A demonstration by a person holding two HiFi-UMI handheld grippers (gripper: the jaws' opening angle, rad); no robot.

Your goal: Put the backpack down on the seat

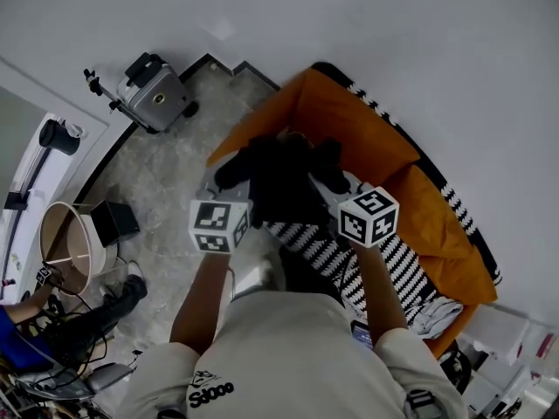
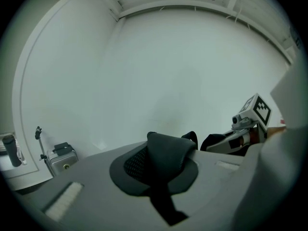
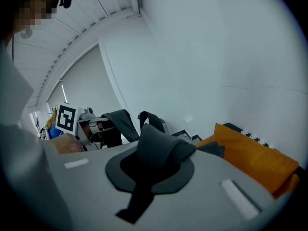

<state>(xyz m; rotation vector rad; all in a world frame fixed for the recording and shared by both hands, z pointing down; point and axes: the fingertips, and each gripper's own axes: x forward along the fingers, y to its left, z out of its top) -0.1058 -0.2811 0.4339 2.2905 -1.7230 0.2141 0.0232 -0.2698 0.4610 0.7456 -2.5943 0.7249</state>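
Left gripper (image 2: pixel 160 177) clamped tight on a backpack strap (image 2: pixel 166 150); right gripper (image 3: pixel 150 173) clamped tight on the other strap (image 3: pixel 159 146); backpack (image 1: pixel 284 186) over front edge of orange seat (image 1: pixel 349 129).

One backpack (image 1: pixel 278 180), one orange seat (image 1: pixel 358 133), one grey case (image 1: pixel 157 94)

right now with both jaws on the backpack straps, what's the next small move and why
Probably lower both grippers together. The left gripper clamps one strap, the right gripper clamps the other strap, and the black backpack appears to hang above the orange seat, not yet set down.
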